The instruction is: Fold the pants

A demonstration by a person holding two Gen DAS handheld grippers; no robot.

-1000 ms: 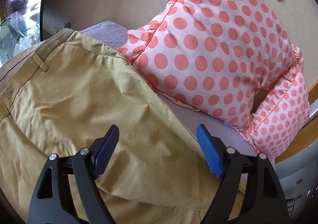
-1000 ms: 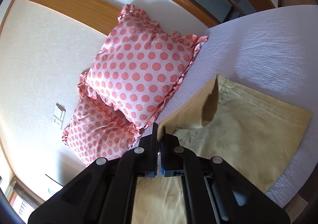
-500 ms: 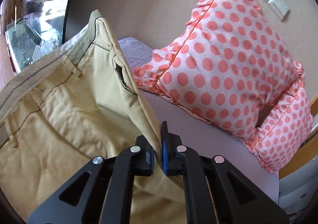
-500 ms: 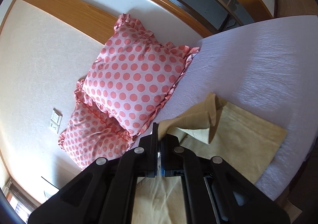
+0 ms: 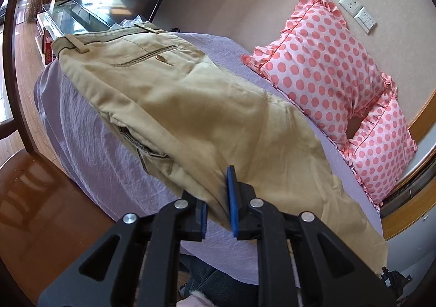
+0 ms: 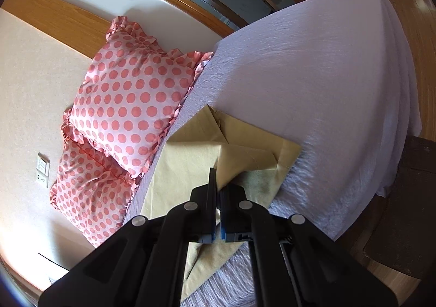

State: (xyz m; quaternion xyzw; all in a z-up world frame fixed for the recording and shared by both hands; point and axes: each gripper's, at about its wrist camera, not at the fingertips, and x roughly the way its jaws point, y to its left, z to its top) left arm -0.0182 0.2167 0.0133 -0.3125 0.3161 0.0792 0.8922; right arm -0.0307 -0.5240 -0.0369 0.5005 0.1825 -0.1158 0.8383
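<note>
The khaki pants (image 5: 190, 105) lie across the lilac bedsheet (image 5: 90, 149), waistband and welt back pocket (image 5: 147, 57) at the far end toward the bed's corner, legs running toward the camera. The left gripper (image 5: 218, 204) is clamped on a thick fold of fabric along the near edge, its blue pads (image 5: 231, 192) pressing from either side, and the cloth rises from the sheet to meet it; the grip sits on the long side seam, probably so that one leg can be carried over the other in a lengthwise fold. In the right wrist view, the right gripper (image 6: 216, 192) is likewise pinched shut on a raised peak of the pants (image 6: 190, 159) near the hem end, where the leg bottoms (image 6: 261, 149) lie flat and roughly squared on the sheet. Holding the same edge at two well-separated places would keep the fabric taut and the fold line straight. Two pink polka-dot pillows (image 5: 327, 72) lean against the wall just beside the garment, so any sweep that way has little room.
</note>
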